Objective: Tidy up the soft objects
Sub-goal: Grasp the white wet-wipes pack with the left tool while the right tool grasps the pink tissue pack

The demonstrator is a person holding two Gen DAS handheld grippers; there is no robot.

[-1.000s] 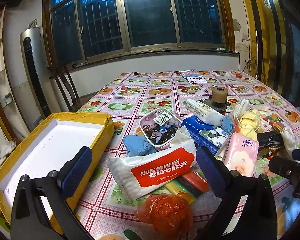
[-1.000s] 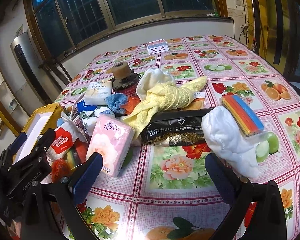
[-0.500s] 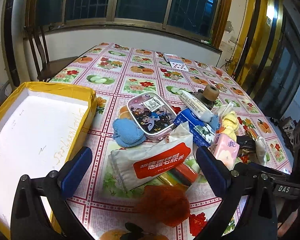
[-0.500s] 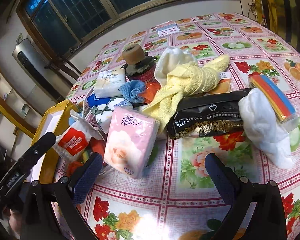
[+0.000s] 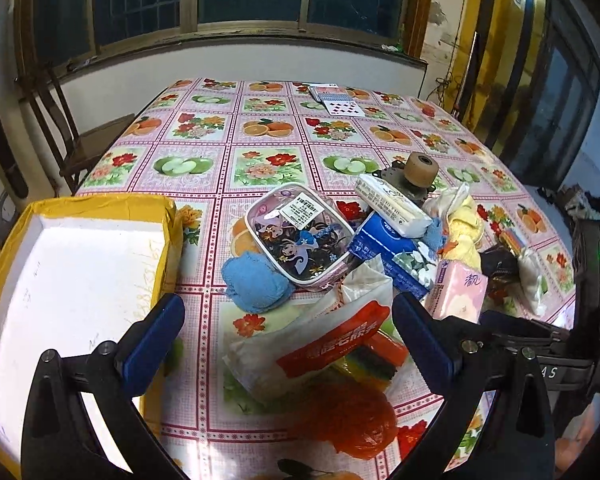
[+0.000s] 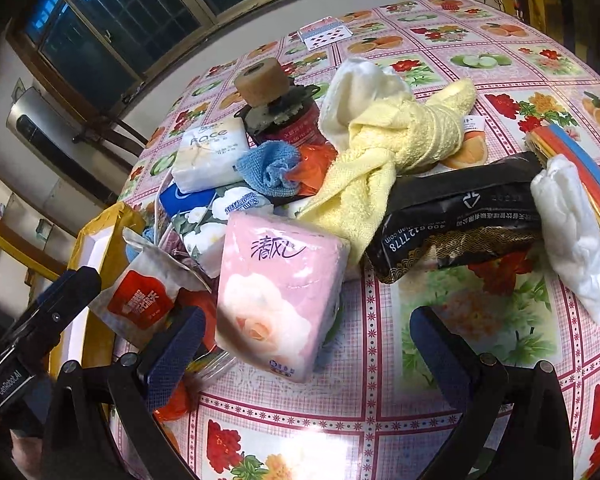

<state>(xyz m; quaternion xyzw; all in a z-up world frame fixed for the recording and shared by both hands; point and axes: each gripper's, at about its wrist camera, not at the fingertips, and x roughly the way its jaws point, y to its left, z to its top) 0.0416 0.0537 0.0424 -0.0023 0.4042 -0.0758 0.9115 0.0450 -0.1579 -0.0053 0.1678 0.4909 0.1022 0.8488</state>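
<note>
A heap of soft goods lies on the fruit-print table. My left gripper (image 5: 288, 344) stands open above a white wet-wipe pack with a red label (image 5: 320, 348); an orange mesh ball (image 5: 348, 416) lies just below it. A blue cloth (image 5: 256, 280) and a cartoon pouch (image 5: 300, 236) sit beyond. My right gripper (image 6: 304, 352) is open, its fingers either side of a pink tissue pack (image 6: 280, 296) without touching it. Behind are a yellow towel (image 6: 400, 148), a black packet (image 6: 460, 216) and a white cloth (image 6: 576, 244).
A yellow box with a white inside (image 5: 60, 280) stands open at the left table edge. A tape roll on a dark stand (image 5: 420, 168) rises behind the heap. Playing cards (image 5: 336, 100) lie at the far side. A wooden chair (image 5: 84, 144) stands off the left.
Both grippers have risen and tilted down over the heap. The right one has closed in on the pink tissue pack, which now fills the space between its fingers.
</note>
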